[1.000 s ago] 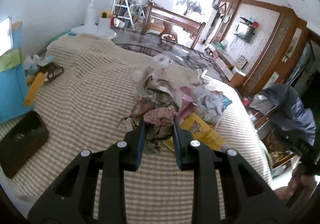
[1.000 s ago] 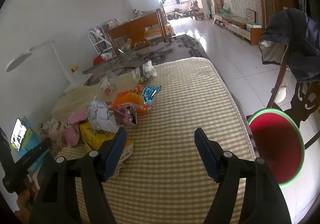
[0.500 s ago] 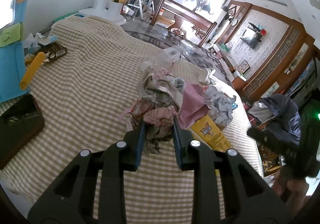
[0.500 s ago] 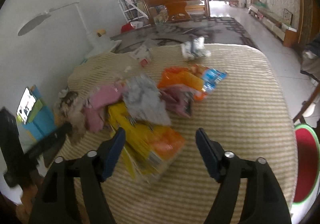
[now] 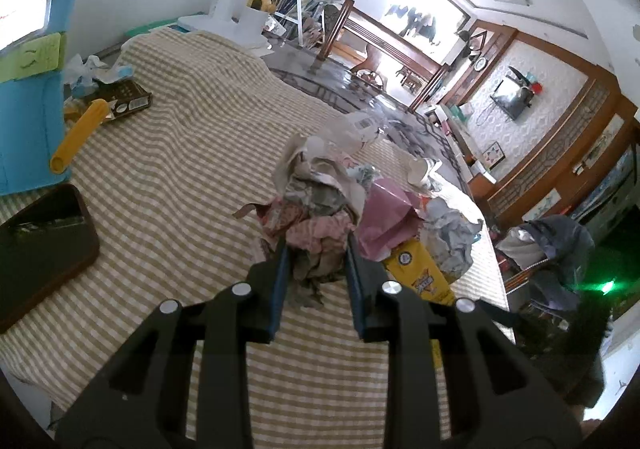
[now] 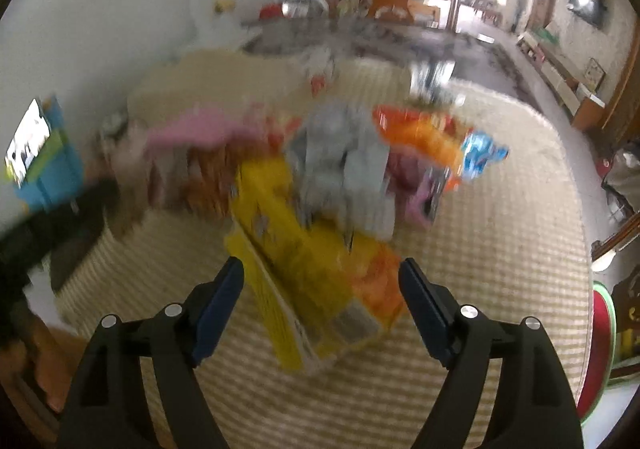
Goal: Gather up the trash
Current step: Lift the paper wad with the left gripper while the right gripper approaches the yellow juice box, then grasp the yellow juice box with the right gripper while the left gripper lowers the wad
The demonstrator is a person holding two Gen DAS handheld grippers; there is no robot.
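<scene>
A pile of trash lies on the checked tablecloth (image 5: 180,169). My left gripper (image 5: 316,249) is shut on a crumpled wad of pinkish and grey paper (image 5: 316,209) at the pile's near side. Beside the wad lie pink paper (image 5: 384,209), crumpled grey paper (image 5: 452,233) and a yellow box (image 5: 416,269). The right wrist view is blurred by motion. There my right gripper (image 6: 322,269) hangs over the yellow box (image 6: 296,249), its jaws opening wide and its pads touching nothing. Behind the box sit grey paper (image 6: 340,161), an orange wrapper (image 6: 416,133) and a blue wrapper (image 6: 480,153).
A dark flat case (image 5: 40,241) lies near the table's left edge. A blue stand with a lit screen (image 5: 28,89) and a yellow tube (image 5: 80,133) are behind it. A red basin with a green rim (image 6: 600,349) sits on the floor at the right. A chair carries a dark jacket (image 5: 560,249).
My right gripper swung left and down from bare cloth to above the yellow box, and its jaws widened. My left gripper kept its hold on the wad and rolled a little.
</scene>
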